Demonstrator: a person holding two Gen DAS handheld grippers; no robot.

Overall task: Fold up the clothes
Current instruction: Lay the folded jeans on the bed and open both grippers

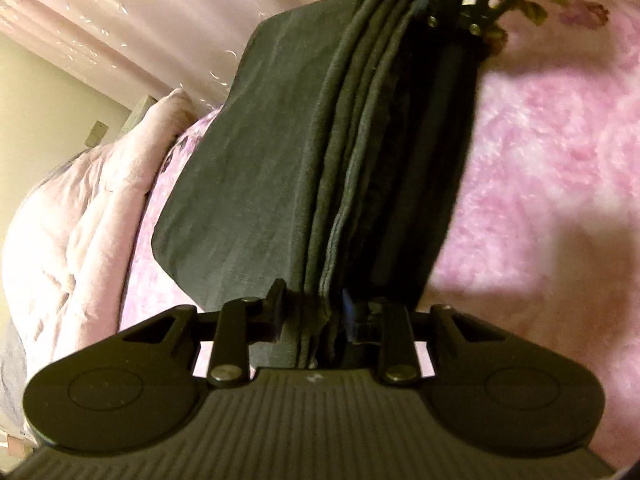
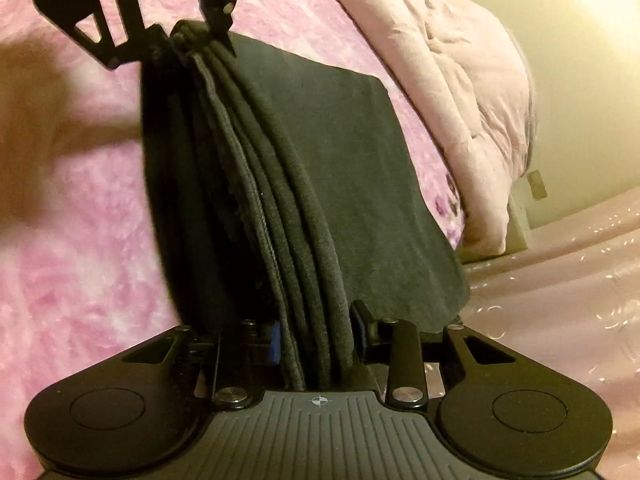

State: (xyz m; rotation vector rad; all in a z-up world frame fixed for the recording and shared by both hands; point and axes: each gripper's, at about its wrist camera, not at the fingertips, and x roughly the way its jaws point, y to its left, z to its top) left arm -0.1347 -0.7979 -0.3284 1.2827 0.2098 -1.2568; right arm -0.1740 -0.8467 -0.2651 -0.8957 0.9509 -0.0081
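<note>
Pink fuzzy bedspread point(image 1: 560, 168) lies under everything you are doing, with a pale quilted duvet point(image 1: 80, 208) heaped at one side and a shiny pink curtain point(image 1: 140, 20) behind. Your left gripper point(image 1: 316, 308) is clenched on one end of the dark folded garment point(image 1: 280, 152), the stacked edges wedged between its jaws. Your right gripper point(image 2: 316, 336) grasps the opposite end point(image 2: 320, 184), several rolled layers running straight into its jaws. So the garment's long axis runs from one gripper to the other, each seen at the far end of the other's view, and neither hand is nearer. Cloth looks like soft, matte grey-black knit, thick where the folds stack into ridges, with a flat panel hanging off one side. My judgement: lay it down level, both ends together
</note>
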